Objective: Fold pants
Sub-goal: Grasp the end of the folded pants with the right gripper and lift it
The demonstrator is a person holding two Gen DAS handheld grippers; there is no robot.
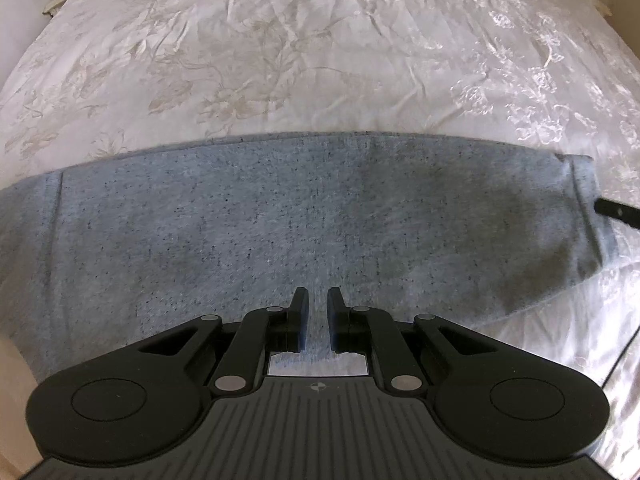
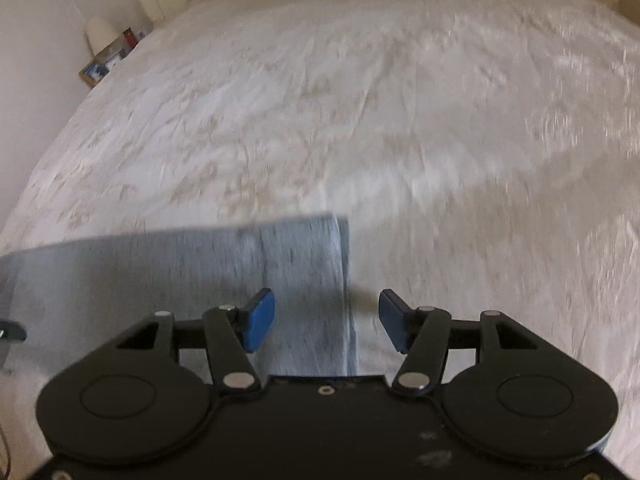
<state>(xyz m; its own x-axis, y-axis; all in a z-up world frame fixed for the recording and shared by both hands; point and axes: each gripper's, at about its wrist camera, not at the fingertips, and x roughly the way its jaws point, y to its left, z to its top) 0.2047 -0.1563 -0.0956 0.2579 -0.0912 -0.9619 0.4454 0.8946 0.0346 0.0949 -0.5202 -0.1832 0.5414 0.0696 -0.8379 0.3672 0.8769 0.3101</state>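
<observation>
On the bedspread [image 1: 320, 40] lie grey pants [image 1: 280, 220]; above them the left gripper [image 1: 318, 308] is closed and empty, the right gripper [image 2: 326, 318] spread wide over their edge.

Grey heathered pants [image 1: 280, 220] lie flat on my bed [image 1: 320, 60], folded into a wide band, edges straight.
</observation>
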